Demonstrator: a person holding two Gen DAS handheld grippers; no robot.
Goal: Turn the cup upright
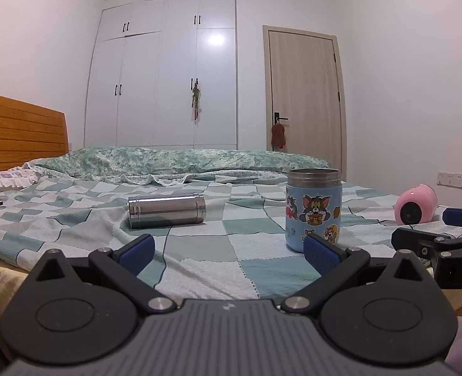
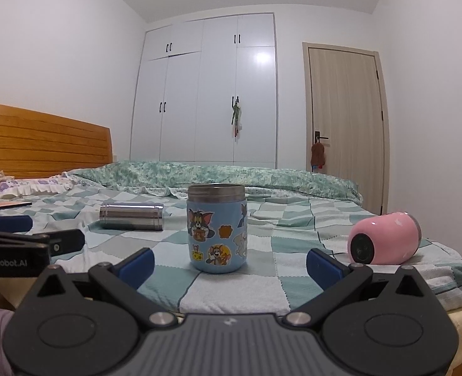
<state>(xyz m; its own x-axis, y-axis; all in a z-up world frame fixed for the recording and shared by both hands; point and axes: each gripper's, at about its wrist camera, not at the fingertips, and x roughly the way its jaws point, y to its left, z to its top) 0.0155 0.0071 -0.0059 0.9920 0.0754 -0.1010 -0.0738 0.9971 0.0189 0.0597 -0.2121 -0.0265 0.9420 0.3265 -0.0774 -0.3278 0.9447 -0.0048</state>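
A blue cartoon-sticker cup (image 2: 216,228) stands upright on the checked bedspread, also in the left wrist view (image 1: 314,211). A steel cup (image 1: 167,210) lies on its side to its left, also in the right wrist view (image 2: 131,216). A pink cup (image 2: 384,239) lies on its side to the right, base toward me, also in the left wrist view (image 1: 416,208). My left gripper (image 1: 229,252) is open and empty, short of the steel cup. My right gripper (image 2: 230,263) is open and empty, just short of the blue cup.
The bed (image 1: 199,266) has a rumpled green quilt (image 1: 183,159) along its far side and a wooden headboard (image 1: 20,131) at the left. A flat tablet-like item (image 2: 6,204) lies by the pillow. White wardrobe and a door stand behind.
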